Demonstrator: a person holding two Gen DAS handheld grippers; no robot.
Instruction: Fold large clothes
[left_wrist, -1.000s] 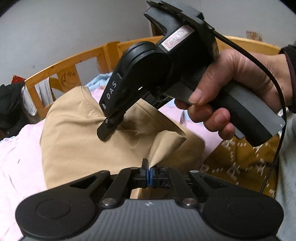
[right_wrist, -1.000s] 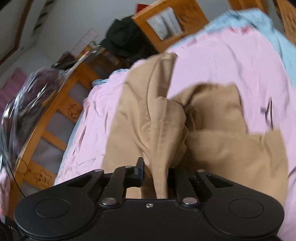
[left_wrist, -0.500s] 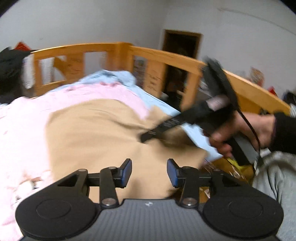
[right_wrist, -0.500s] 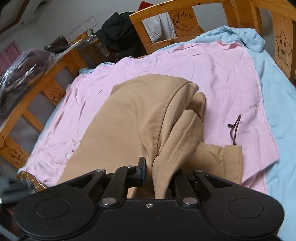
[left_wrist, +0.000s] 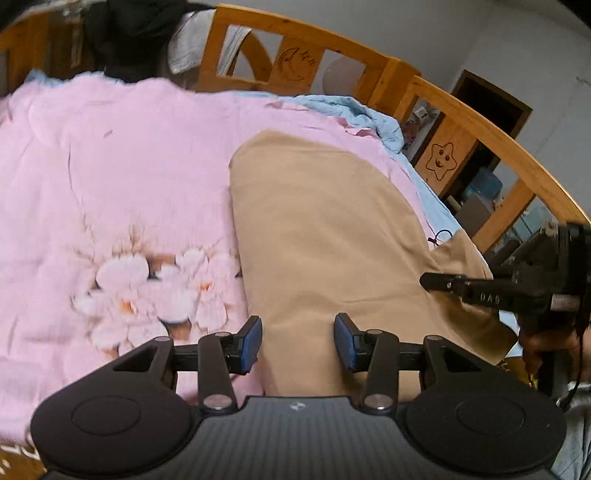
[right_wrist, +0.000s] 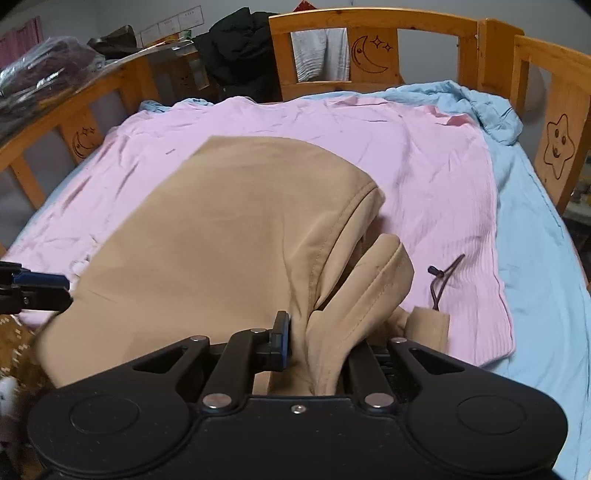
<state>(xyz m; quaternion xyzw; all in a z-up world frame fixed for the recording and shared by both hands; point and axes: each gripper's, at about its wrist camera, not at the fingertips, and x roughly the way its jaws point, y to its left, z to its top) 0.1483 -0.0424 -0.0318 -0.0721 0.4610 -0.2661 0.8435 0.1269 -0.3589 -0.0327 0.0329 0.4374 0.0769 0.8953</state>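
A tan garment (left_wrist: 325, 236) lies spread on the pink sheet (left_wrist: 110, 177) of a bed; it also shows in the right wrist view (right_wrist: 229, 229). My left gripper (left_wrist: 297, 341) is open and empty, just above the garment's near left edge. My right gripper (right_wrist: 317, 343) is shut on a bunched fold of the tan garment near its right edge. The right gripper also shows at the right of the left wrist view (left_wrist: 480, 291). The left gripper's fingers (right_wrist: 33, 288) show at the left edge of the right wrist view. A dark drawstring (right_wrist: 443, 280) lies on the sheet.
A wooden bed rail (right_wrist: 369, 48) with moon and star carvings runs around the far and right sides. A light blue sheet (right_wrist: 535, 240) lies under the pink one at right. Black clothes (right_wrist: 240, 51) hang over the far rail. A yellow patterned cloth (right_wrist: 14, 343) lies at the near left.
My left gripper has opened, let go of the tan garment and swung left. The right gripper keeps its hold, and the garment has been lowered and spread flatter on the bed.
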